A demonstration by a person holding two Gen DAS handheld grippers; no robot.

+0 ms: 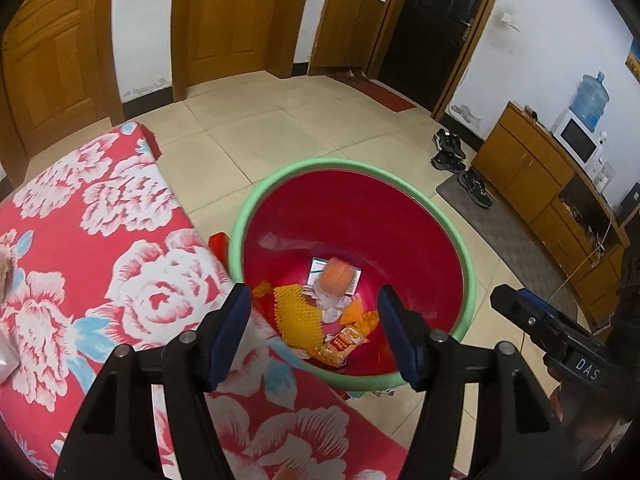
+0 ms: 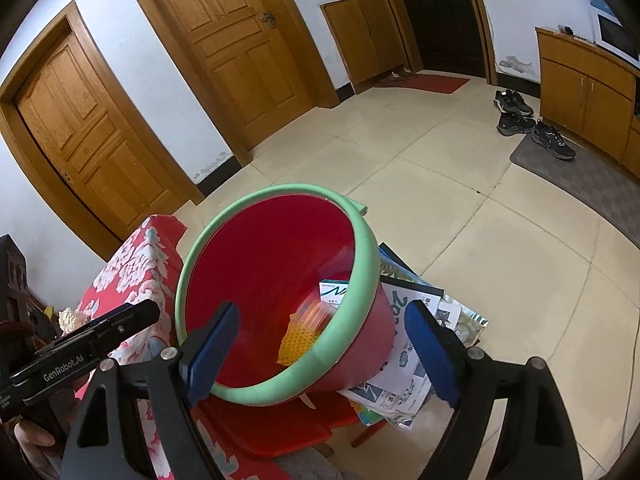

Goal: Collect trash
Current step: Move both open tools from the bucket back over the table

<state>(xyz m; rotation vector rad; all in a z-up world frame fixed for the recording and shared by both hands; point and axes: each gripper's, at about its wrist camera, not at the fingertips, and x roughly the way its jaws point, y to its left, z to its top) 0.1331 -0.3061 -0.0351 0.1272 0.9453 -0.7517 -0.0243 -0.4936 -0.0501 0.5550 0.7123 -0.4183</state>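
A red bucket with a green rim (image 1: 248, 208) stands beside the floral-covered surface. In it lie a yellow foam net (image 1: 298, 314), a white crumpled tissue (image 1: 334, 306), an orange snack wrapper (image 1: 342, 344) and a small white box (image 1: 318, 266). Above them is a blurred orange object (image 1: 338, 276). My left gripper (image 1: 313, 300) is open over the bucket's near rim with nothing between its fingers. My right gripper (image 2: 323, 312) is open too, empty, in front of the bucket's rim (image 2: 366, 268). Each gripper shows in the other's view: the right gripper (image 1: 516, 300) and the left gripper (image 2: 132, 316).
A red floral cloth (image 1: 100, 240) covers the surface at the left. The bucket rests on a red plastic stool (image 2: 272, 420) over loose printed papers (image 2: 404, 360). Shoes (image 1: 452, 152) lie on a grey mat by a wooden cabinet (image 1: 532, 176). Beyond is tiled floor and wooden doors.
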